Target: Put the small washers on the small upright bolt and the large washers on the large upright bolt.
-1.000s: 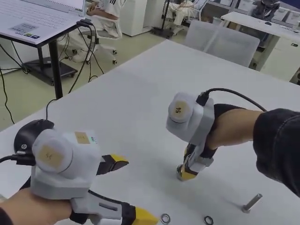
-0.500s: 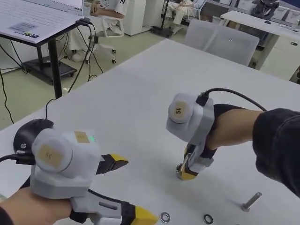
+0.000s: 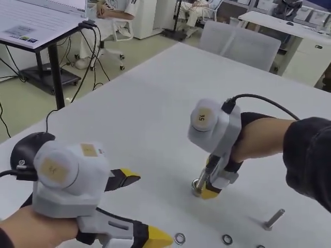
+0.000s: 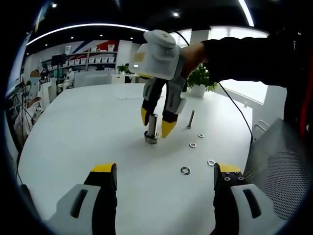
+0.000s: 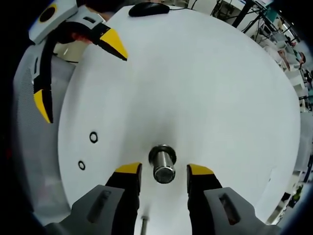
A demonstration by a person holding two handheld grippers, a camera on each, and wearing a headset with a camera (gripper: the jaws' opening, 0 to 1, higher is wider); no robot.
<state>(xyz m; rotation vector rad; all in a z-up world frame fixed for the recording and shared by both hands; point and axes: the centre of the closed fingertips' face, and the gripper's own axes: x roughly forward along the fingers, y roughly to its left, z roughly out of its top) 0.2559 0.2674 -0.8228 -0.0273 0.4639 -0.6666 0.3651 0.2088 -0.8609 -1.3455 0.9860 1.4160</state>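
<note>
Two R gripper point(image 5: 164, 169) jaws flanking large bolt point(image 4: 152, 128), L gripper point(image 4: 165, 169) agape

The polished silver metal bolt point(image 5: 164, 166) standing between the jaws of the right gripper point(image 3: 205, 189) is glossy, and its round top catches the light. That gripper and the left gripper point(image 3: 145, 206) have shells of pale grey matt plastic, black plastic jaws and smooth yellow tips with a slight sheen. Just ahead of the left jaws the small ring-shaped metal washers point(image 3: 180, 238) glint. The slim grey metal bolt point(image 3: 273, 219) lying off to the side of the right jaws looks duller. The white table point(image 3: 155, 103) is smooth and matt. The dark sleeve point(image 3: 310, 155) is coarse woven cloth, and the black cable point(image 3: 258, 99) looks rubbery.
</note>
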